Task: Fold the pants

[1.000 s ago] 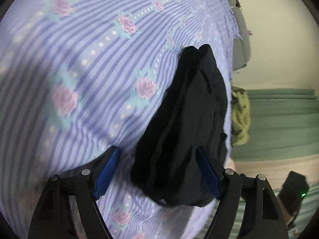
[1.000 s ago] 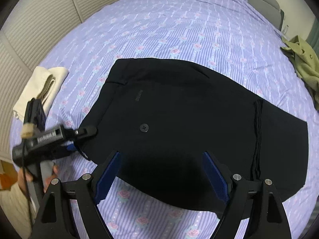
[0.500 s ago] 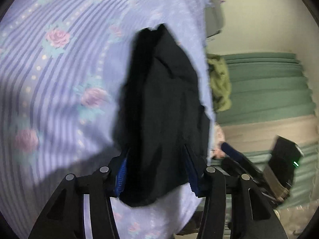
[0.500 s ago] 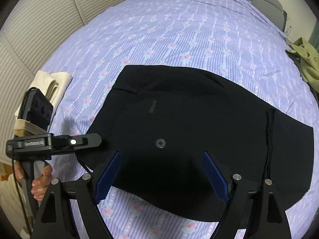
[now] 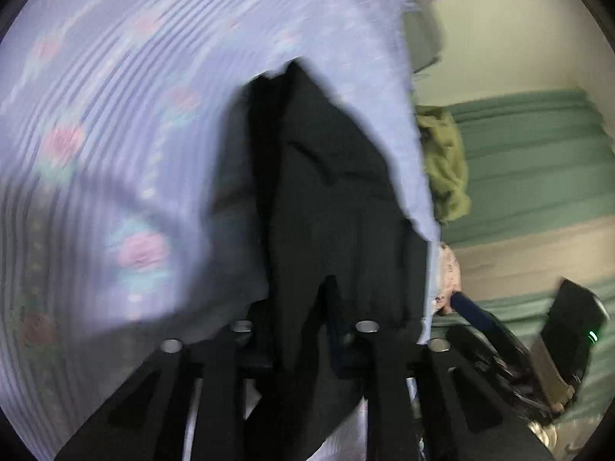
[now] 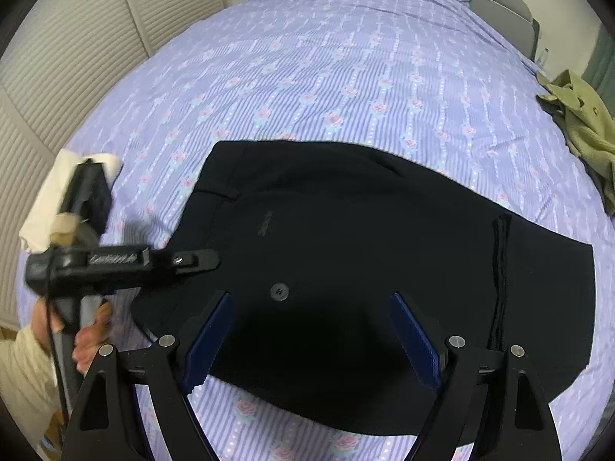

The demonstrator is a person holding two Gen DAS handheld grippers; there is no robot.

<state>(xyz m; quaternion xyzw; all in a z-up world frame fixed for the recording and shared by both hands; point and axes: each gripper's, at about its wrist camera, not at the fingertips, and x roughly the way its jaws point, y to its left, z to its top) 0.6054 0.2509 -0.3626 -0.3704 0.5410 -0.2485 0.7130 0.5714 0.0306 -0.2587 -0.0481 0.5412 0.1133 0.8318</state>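
Note:
Black pants [image 6: 365, 238] lie folded flat on a lilac flowered bed sheet [image 6: 346, 57], waistband to the left, a button [image 6: 279, 292] showing. My left gripper [image 5: 303, 307] is closing its jaws, and bunched black cloth of the pants [image 5: 330, 192] is pinched between them and raised off the sheet. In the right wrist view the left gripper [image 6: 200, 259] reaches in from the left at the pants' near-left corner, held by a person's hand [image 6: 90, 330]. My right gripper [image 6: 311, 299] hovers open over the pants' near edge, nothing between its blue pads [image 6: 415, 345].
A folded cream garment [image 6: 42, 199] lies at the bed's left edge beside louvred doors [image 6: 57, 57]. An olive garment [image 6: 580, 126] sits at the right edge, seen too as the olive garment [image 5: 446, 161] against green curtains [image 5: 538, 153].
The left gripper's jaws have closed in from wide apart onto the pants' edge and lifted it, with the wrist rolling. The right gripper has stayed open and moved only slightly.

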